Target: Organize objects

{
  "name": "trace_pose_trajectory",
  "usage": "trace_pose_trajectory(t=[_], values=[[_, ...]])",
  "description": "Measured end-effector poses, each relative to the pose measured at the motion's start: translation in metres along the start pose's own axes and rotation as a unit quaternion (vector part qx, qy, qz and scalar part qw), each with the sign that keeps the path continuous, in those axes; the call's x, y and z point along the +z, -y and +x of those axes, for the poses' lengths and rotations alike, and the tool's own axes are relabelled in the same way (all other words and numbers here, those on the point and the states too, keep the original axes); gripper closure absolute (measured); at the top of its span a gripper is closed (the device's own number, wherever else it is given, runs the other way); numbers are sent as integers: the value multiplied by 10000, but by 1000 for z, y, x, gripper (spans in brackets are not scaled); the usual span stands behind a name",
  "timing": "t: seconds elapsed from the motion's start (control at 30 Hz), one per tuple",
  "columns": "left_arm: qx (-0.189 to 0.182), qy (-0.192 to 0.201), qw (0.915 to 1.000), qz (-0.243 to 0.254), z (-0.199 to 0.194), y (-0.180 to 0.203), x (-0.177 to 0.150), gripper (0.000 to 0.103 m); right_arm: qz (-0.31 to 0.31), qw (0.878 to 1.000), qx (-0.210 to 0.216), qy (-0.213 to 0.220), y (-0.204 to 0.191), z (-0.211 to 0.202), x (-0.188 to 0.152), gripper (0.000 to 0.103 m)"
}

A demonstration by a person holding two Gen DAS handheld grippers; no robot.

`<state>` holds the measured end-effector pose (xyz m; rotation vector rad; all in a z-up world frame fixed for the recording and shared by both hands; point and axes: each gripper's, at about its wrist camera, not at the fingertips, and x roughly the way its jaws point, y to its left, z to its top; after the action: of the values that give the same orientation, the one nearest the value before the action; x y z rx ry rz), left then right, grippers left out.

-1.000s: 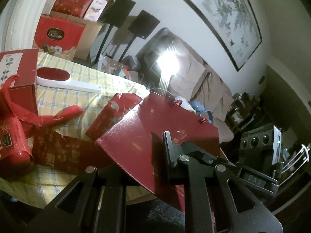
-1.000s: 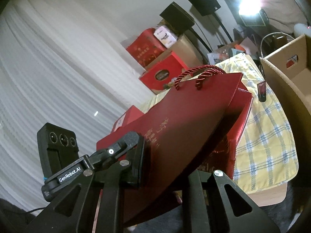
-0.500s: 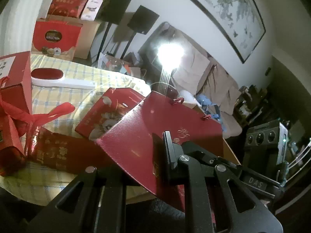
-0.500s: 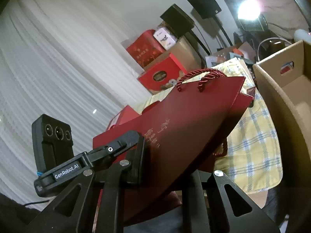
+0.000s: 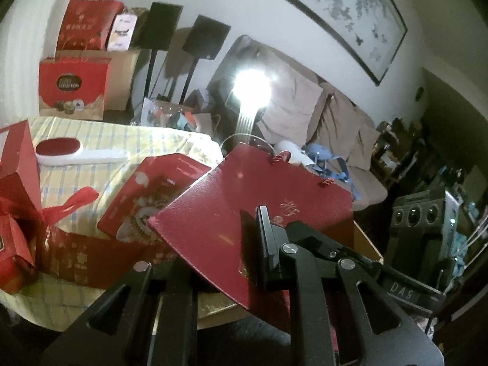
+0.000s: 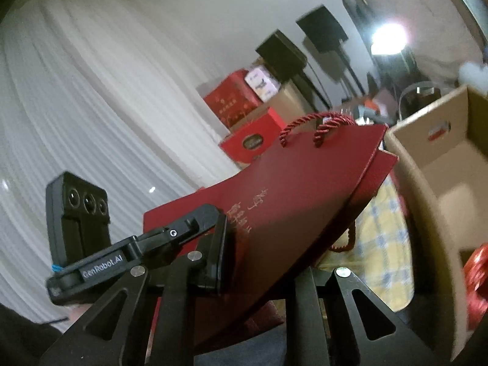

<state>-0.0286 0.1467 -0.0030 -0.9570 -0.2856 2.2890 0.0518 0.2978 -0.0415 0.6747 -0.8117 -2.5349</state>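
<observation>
A dark red paper gift bag [image 5: 259, 192] with twisted cord handles [image 6: 317, 125] and gold lettering hangs tilted above the table edge, held by both grippers at its lower end. My left gripper [image 5: 238, 271] is shut on the bag's lower corner; in the right wrist view its pad [image 6: 218, 250] presses the bag's [image 6: 305, 189] face from the left. My right gripper [image 6: 244, 277] is shut on the same end, and its pad [image 5: 263, 244] lies on the bag just beside my left fingers. The fingers under the bag are hidden.
An open cardboard box [image 6: 442, 167] stands right of the bag. The yellow checked tablecloth [image 5: 91, 134] carries a flat red box [image 5: 146, 195], red boxes with ribbon [image 5: 18, 183] at left and a white brush [image 5: 70, 154]. A sofa [image 5: 305, 113] and bright lamp [image 5: 251, 88] lie behind.
Both grippers have carried the bag away from the table toward the cardboard box, which now looms larger at right. The table's red boxes have slid left and farther off.
</observation>
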Motion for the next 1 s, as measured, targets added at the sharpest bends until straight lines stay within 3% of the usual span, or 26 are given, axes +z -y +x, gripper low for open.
trace_pose_trajectory(t=[0.23, 0.43, 0.77, 1.0], values=[[3, -44, 9998, 170, 9, 5, -1, 87, 75, 9999, -90, 22, 8, -2, 1, 87], [-69, -34, 9998, 179, 12, 13, 1, 86, -269, 9986, -435, 117, -3, -8, 3, 87], [71, 112, 9978, 642, 12, 39, 6, 86, -259, 9985, -400, 264, 1, -21, 11, 87], [-50, 28, 9980, 626, 18, 43, 12, 86, -211, 9983, -430, 319, 3, -25, 16, 87]])
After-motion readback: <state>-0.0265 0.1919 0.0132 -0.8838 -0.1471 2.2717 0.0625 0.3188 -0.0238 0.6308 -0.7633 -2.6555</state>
